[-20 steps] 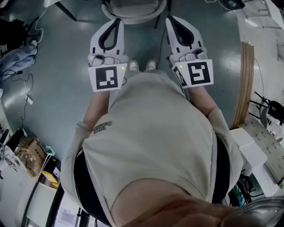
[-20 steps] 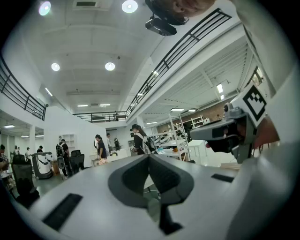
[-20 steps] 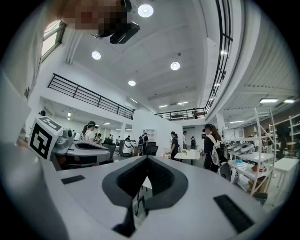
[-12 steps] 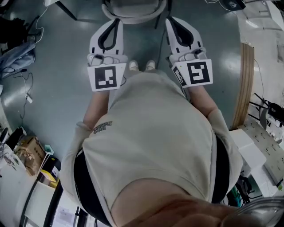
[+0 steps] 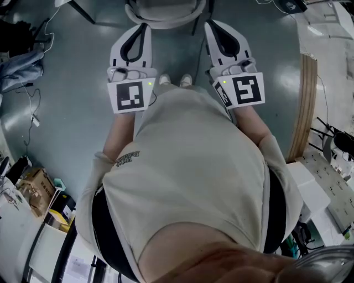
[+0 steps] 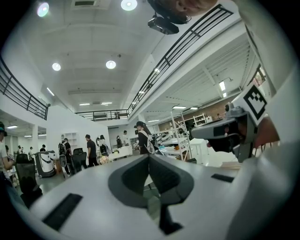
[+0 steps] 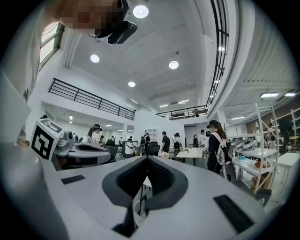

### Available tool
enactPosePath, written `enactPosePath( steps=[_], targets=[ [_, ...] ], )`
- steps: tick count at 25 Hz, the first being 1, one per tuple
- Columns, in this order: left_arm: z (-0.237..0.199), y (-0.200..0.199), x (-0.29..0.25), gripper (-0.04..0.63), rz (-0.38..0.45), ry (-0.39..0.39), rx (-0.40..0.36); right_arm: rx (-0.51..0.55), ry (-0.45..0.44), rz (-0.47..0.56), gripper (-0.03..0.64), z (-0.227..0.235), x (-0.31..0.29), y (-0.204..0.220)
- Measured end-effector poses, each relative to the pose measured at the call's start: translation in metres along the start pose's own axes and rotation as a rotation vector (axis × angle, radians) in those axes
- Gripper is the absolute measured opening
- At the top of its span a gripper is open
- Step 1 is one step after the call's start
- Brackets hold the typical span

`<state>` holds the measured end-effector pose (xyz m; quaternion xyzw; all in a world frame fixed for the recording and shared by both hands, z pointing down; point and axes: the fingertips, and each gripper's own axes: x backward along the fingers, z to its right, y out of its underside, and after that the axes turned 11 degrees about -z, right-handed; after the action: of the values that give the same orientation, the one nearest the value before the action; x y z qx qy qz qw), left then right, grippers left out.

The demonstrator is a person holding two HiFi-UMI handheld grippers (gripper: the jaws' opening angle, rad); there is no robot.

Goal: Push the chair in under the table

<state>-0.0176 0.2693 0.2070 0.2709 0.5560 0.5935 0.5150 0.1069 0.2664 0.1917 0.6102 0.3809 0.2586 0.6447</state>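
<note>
The push looks about to start: the left gripper and right gripper are both clenched on nothing, level, with their tips by the chair at the far edge. Whether they touch it is unclear. Next, both tips should press it forward evenly. Only the head view shows the chair plainly, while the gripper views show people far off.

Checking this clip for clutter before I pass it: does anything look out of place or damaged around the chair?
Nothing looks damaged or spilled. The only untidy spot is the floor at the left: a loose cable trails near a heap of blue cloth, clear of the chair.
</note>
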Motion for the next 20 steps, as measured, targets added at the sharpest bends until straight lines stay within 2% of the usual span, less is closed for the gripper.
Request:
enactPosePath(
  steps=[10,20],
  targets=[
    [0.012,0.008,-0.001,0.011,-0.018,-0.028,0.000,-0.016,-0.040,0.005,0.009,0.004,0.001,0.010],
    [-0.014,0.011,-0.022,0.010,-0.033,-0.040,0.003,-0.012,-0.054,-0.010,0.009,0.009,-0.031,0.008]
  ],
)
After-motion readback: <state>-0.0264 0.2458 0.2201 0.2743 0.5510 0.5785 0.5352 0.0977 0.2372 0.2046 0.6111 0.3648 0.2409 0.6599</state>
